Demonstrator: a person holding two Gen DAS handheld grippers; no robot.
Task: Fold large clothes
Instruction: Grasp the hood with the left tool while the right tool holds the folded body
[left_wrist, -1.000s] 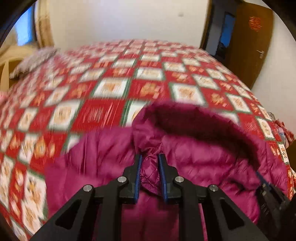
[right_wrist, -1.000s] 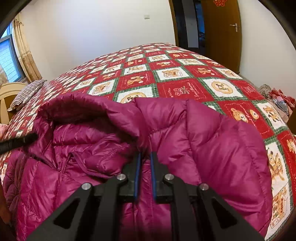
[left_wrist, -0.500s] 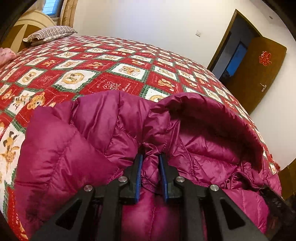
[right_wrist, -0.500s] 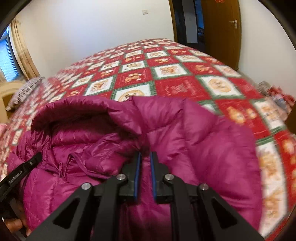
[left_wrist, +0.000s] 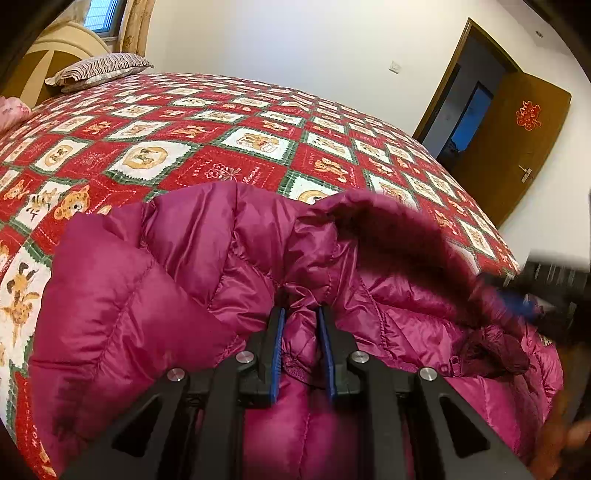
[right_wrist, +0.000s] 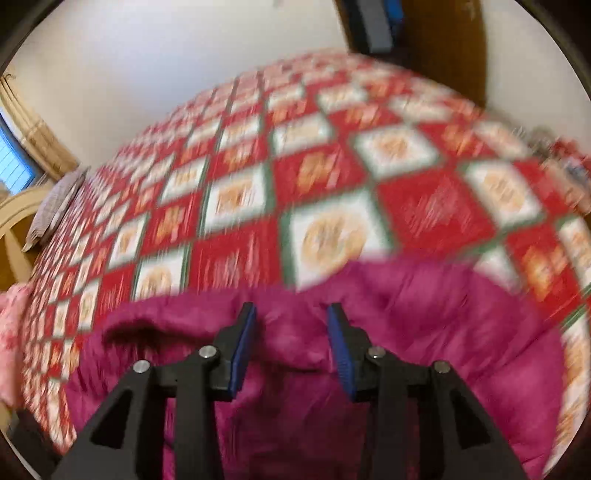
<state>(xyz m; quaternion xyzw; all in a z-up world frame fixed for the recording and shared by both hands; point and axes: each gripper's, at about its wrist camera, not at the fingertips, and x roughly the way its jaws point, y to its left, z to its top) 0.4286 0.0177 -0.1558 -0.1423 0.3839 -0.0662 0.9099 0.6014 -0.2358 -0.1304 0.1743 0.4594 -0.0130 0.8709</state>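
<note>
A magenta quilted down jacket (left_wrist: 155, 280) with a hood (left_wrist: 399, 229) lies on the near part of a bed. My left gripper (left_wrist: 300, 314) is shut on a bunched fold of the jacket near the collar. My right gripper (right_wrist: 291, 314) is open, its blue-padded jaws spread apart above the jacket (right_wrist: 424, 332) and holding nothing; that view is motion-blurred. The right gripper also shows blurred at the right edge of the left wrist view (left_wrist: 524, 302).
The bed has a red, white and green patchwork cover (left_wrist: 229, 147) with bear prints. A striped pillow (left_wrist: 99, 68) lies by the headboard (left_wrist: 40, 55) at far left. A brown door (left_wrist: 517, 147) stands open at the right. A pink item (right_wrist: 11, 332) sits at the left.
My right gripper has opened and let go of the jacket, and it is moving fast, so its view has blurred. My left gripper keeps its hold.
</note>
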